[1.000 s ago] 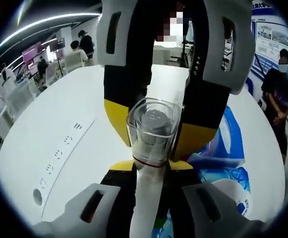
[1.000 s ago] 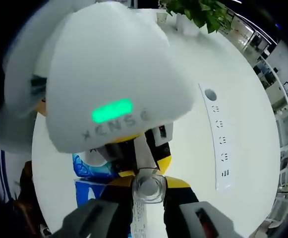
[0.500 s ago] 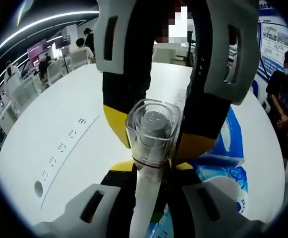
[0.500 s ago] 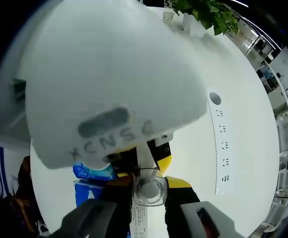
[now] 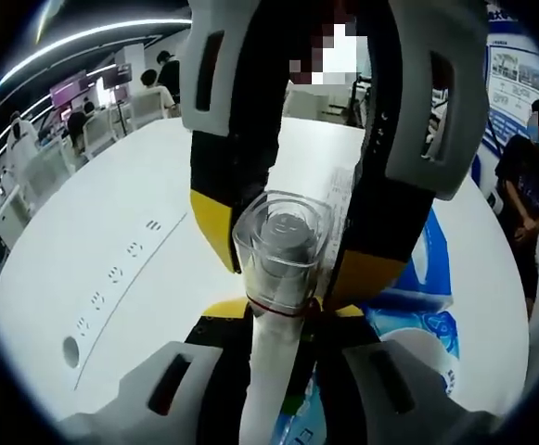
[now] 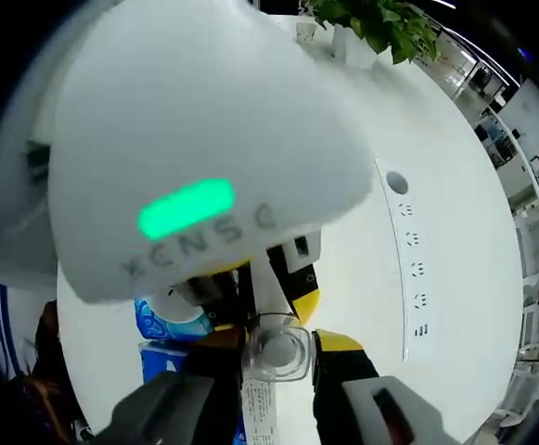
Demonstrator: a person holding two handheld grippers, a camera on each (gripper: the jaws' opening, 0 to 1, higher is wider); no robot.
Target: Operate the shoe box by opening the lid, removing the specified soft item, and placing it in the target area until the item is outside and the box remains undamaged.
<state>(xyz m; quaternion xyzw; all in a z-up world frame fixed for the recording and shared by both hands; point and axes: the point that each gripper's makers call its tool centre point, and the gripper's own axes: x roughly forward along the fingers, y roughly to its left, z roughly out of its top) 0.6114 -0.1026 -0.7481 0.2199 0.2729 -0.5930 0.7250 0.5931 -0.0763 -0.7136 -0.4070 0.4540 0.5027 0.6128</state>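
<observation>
Since the half second before, very little has altered in the left gripper view: your left gripper [image 5: 274, 320] stays clenched on the body of the white tube [image 5: 271, 380], and the tube's clear cap [image 5: 283, 246] sits just ahead of its jaws, flanked by the yellow tips of the right gripper [image 5: 292, 252] facing you. The blue-printed box [image 5: 427, 278], which I judge to be the shoe box, lies below and to the right of the jaws on the white table [image 5: 139, 195]; whether its lid is open cannot be told. In the right gripper view, the green lamp [image 6: 186, 206] on the left gripper's housing is lit again after being dark; your right gripper [image 6: 274, 348] appears closed on the capped end. I judge the item already out of the box and mid hand-over, with placing not yet done. Count: two grippers, one tube, one cap, one box, one socket strip [image 6: 413, 269], one potted plant [image 6: 380, 23], one standing person [image 5: 524, 176] at right; distant figures too small to count.
</observation>
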